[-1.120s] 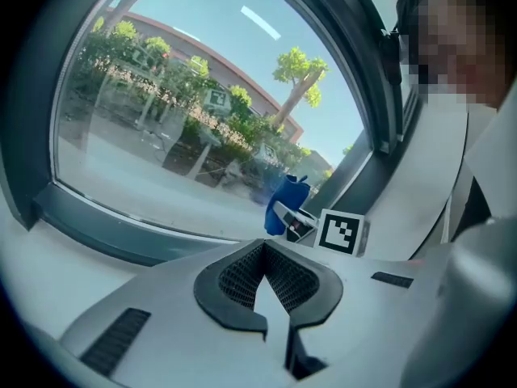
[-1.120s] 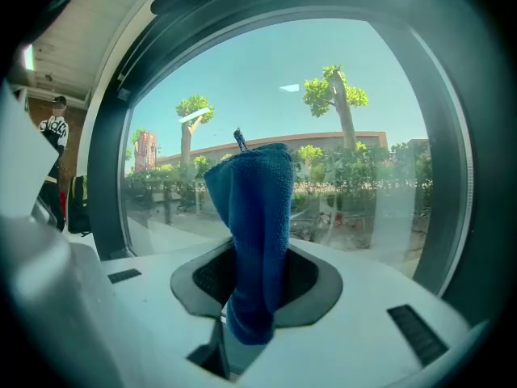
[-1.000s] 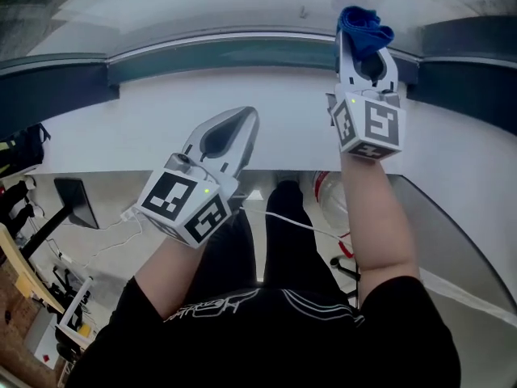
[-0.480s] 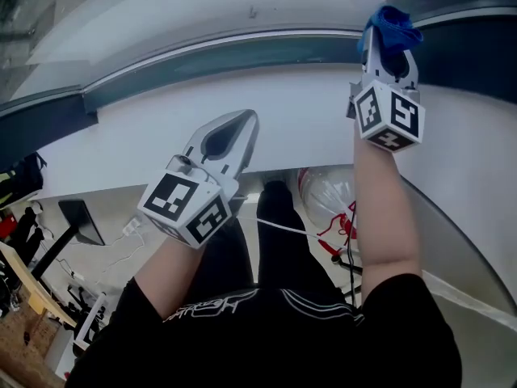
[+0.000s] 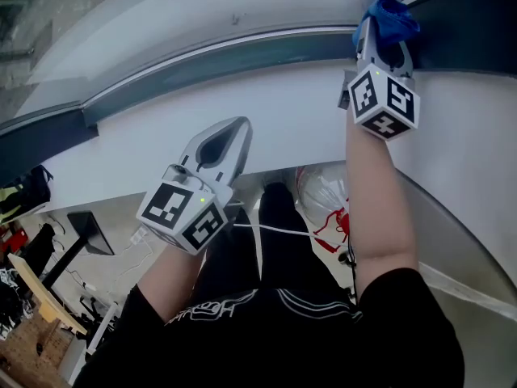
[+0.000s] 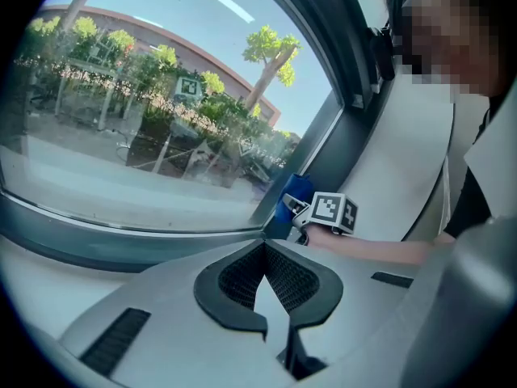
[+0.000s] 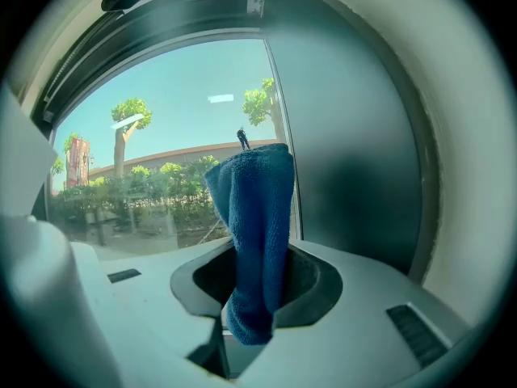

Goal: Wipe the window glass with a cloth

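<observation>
Blue cloth [image 7: 257,233] clamped between right gripper [image 5: 381,40] fingers, bunched past tips; left gripper [image 6: 262,247] fingers together

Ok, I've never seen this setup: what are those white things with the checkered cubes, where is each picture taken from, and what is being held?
There is no robot here. A person holds a pair of handheld tongs in each hand, and the marker cubes are part of them. The head view looks down from a camera on the person's head. The other two views come from cameras riding on each tool. The right tongs are shut on a blue cloth, held up at the window glass near its dark frame. The left tongs are shut with nothing between them, held over the white sill.
</observation>
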Demonstrator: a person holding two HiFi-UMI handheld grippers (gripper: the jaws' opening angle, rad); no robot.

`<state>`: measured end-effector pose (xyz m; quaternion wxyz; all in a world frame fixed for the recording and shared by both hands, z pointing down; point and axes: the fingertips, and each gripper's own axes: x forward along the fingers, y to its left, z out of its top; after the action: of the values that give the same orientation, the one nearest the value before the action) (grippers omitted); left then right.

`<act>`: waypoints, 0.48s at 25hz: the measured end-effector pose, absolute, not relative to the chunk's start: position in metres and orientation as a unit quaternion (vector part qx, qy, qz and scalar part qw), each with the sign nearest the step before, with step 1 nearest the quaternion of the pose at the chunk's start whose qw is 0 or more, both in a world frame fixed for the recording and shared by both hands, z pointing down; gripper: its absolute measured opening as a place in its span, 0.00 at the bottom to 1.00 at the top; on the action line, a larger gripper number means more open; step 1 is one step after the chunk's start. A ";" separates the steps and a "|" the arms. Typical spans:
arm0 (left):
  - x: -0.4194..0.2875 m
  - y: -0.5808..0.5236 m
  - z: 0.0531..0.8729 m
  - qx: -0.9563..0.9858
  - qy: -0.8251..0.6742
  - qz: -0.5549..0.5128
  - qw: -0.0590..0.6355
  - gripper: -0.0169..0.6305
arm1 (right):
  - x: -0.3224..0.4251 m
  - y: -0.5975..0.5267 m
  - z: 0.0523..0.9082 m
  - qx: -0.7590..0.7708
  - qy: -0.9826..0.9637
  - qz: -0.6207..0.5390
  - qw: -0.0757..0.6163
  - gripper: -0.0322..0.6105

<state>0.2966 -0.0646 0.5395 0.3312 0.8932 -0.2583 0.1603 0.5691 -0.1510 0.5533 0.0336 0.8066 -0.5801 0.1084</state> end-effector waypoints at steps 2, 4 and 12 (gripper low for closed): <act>0.295 -0.062 0.535 0.897 -0.254 0.161 0.324 0.03 | 0.562 -0.148 0.551 0.810 -0.575 0.118 0.021 0.20; 0.292 -0.063 0.528 0.904 -0.252 0.158 0.308 0.03 | 0.549 -0.152 0.545 0.807 -0.579 0.117 0.015 0.20; 0.241 -0.053 0.409 0.933 -0.241 0.111 0.245 0.03 | 0.458 -0.130 0.422 0.772 -0.625 0.106 -0.036 0.20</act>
<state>0.2413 -0.0526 0.4093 0.2449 0.9326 -0.2408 0.1108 0.4582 -0.1296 0.4218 -0.0355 0.7724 -0.6253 0.1057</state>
